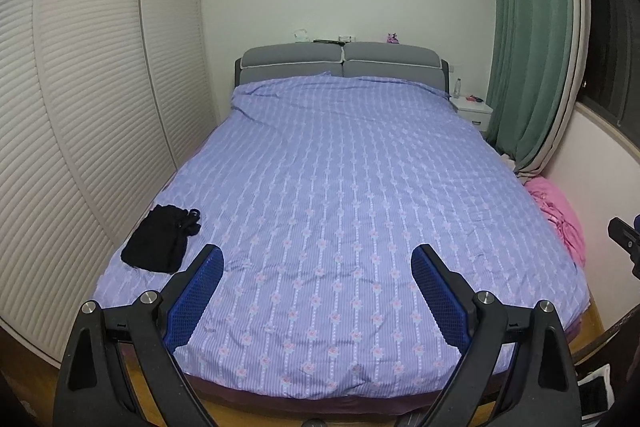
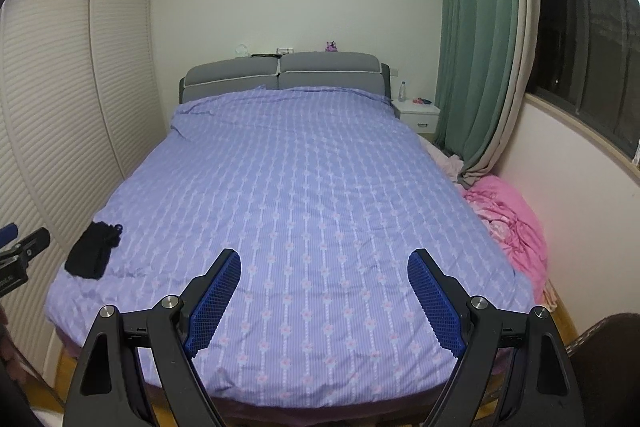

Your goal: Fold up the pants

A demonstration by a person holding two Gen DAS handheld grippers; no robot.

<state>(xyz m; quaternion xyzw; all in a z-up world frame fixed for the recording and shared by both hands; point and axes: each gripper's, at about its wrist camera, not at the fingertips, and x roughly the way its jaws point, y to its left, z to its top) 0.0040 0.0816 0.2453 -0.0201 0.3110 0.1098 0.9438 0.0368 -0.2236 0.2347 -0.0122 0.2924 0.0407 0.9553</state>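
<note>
On the lilac flower-striped bedsheet (image 1: pixel 340 187), the small black fabric pants (image 1: pixel 160 243) lie already folded – left gripper (image 1: pixel 316 259) and right gripper (image 2: pixel 324 263) both released, empty.

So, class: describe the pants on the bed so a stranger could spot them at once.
Start at the bed with its lilac flowered cover. Near its foot, on the side by the slatted wardrobe, lies a small dark bundle: the pants. They are the only black thing on the cover.
</note>
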